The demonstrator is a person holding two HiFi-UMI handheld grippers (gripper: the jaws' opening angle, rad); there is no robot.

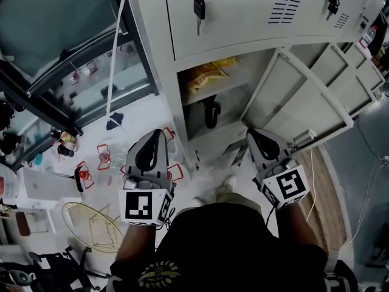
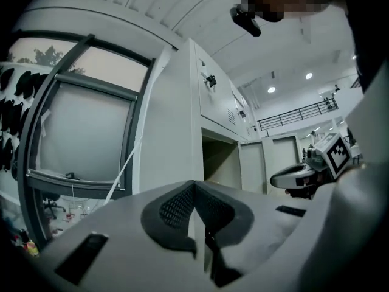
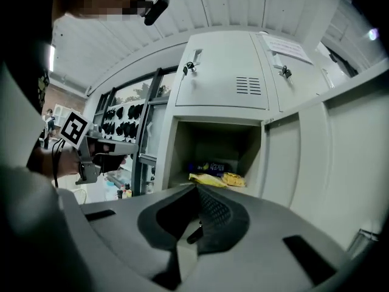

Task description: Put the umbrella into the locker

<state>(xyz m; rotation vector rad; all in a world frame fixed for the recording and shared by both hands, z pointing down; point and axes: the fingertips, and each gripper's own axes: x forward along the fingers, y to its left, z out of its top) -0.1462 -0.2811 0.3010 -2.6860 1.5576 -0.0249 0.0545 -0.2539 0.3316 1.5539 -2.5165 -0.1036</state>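
Note:
The grey locker (image 1: 159, 72) stands in front of me with its door (image 1: 304, 99) swung open to the right. On its upper shelf lie yellow snack bags (image 1: 206, 76) (image 3: 211, 178). Below the shelf stands a black, umbrella-like thing (image 1: 211, 113), inside the lower compartment. My left gripper (image 1: 154, 135) (image 2: 194, 186) is shut and empty, level, left of the opening. My right gripper (image 1: 253, 134) (image 3: 197, 188) is also shut with nothing in it, close to the foot of the open door. Each gripper shows in the other's view: the right gripper (image 2: 301, 176), the left gripper (image 3: 97, 146).
Keys (image 1: 199, 8) hang from the closed upper door, and a second key (image 1: 332, 3) hangs further right. A window with a white cord (image 1: 114, 59) is on the left. A wire basket (image 1: 91, 224) and small red items (image 1: 103, 157) lie on the floor.

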